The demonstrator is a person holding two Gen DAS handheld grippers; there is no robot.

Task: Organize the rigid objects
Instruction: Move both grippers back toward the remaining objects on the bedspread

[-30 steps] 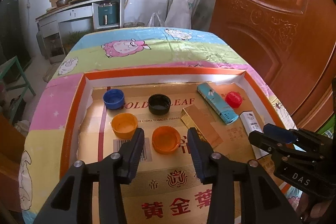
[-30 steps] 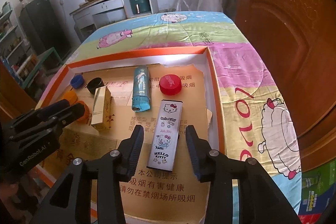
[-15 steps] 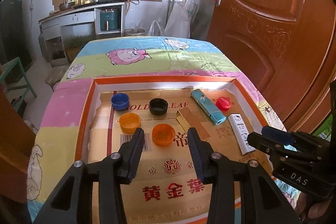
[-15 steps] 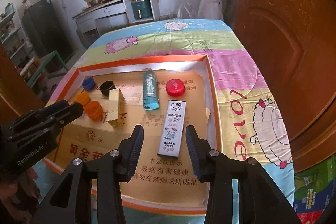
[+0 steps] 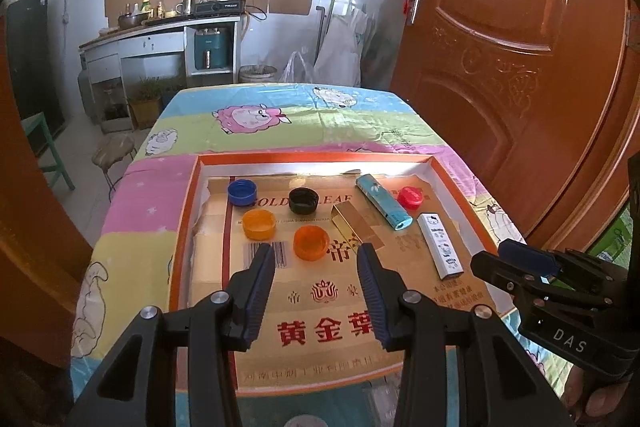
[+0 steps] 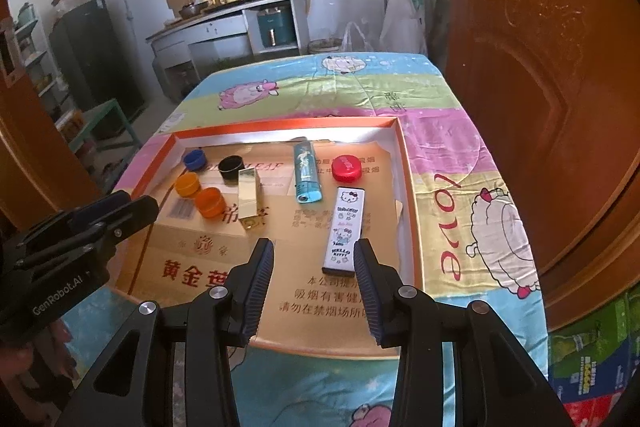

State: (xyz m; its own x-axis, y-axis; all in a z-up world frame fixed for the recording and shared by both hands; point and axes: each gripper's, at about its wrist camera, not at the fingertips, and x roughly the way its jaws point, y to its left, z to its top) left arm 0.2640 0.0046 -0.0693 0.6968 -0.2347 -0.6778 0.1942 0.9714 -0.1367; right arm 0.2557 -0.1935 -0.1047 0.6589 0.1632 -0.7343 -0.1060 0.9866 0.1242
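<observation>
A shallow orange-rimmed cardboard tray (image 5: pixel 192 211) lined with flattened tan carton lies on the desk, whose cloth (image 5: pixel 280 115) is a pastel cartoon-sheep print. Toward the tray's far left corner sit four plastic bottle caps: a blue cap (image 5: pixel 241 192), a black cap (image 5: pixel 304 199), a yellow-orange cap (image 5: pixel 259 223) and a deeper orange cap (image 5: pixel 311 243). Beside them lies a gold rectangular box (image 5: pixel 354 225), then a teal lighter (image 5: pixel 383 202), a red cap (image 5: pixel 410 196) near the far right corner, and a white cartoon-printed lighter (image 6: pixel 344 230) along the right edge. The left gripper (image 5: pixel 316 281) hangs above the tray's near edge, its fingers spread and holding nothing. The right gripper (image 6: pixel 314 279) does likewise, fingers apart and empty, just short of the white lighter.
</observation>
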